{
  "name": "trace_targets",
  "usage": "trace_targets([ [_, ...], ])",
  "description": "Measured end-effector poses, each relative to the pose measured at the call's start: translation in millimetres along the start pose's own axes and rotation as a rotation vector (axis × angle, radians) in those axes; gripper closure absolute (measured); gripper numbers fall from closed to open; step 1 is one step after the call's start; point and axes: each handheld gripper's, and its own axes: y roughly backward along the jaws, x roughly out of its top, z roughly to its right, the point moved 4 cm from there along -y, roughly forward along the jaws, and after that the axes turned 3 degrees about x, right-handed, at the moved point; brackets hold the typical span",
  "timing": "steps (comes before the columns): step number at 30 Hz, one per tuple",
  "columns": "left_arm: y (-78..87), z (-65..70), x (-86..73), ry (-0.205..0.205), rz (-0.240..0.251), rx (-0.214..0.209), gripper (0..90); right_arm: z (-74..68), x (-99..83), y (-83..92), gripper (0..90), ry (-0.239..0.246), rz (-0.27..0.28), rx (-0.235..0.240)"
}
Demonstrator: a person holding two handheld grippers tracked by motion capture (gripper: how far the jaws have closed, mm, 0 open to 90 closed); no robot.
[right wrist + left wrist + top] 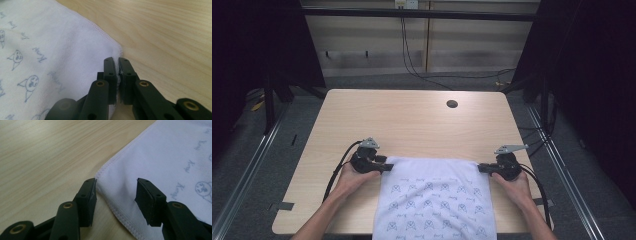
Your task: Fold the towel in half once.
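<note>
At the left, our left gripper stands open, its jaws straddling the far left corner of the towel without pressing it. The towel is white, printed with small blue cat faces and script, its hem stitched; it lies flat on the pale wood-grain table and hangs over the near edge. We judge it light, soft and limp, best taken at its corners. At the right, our right gripper pinches the far right corner.
</note>
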Motion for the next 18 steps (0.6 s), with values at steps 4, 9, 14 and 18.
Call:
trace_targets([
  [4,-5.6,5.3,3.8,-0.030,-0.005,-0.018,73.0,-0.1,2.2,1.6,85.4,-0.007,0.017,0.001],
  [9,1.8,5.2,6.5,0.000,0.043,-0.055,86.6,-2.7,7.6,10.2,85.4,-0.009,0.052,0.019],
  [14,28.8,-3.8,21.9,0.046,0.169,-0.067,87.0,-2.4,27.1,33.2,85.7,-0.015,0.154,0.038],
  [18,31.9,-9.8,43.5,0.046,0.217,-0.068,87.1,2.4,49.8,46.8,85.7,-0.006,0.217,0.035],
])
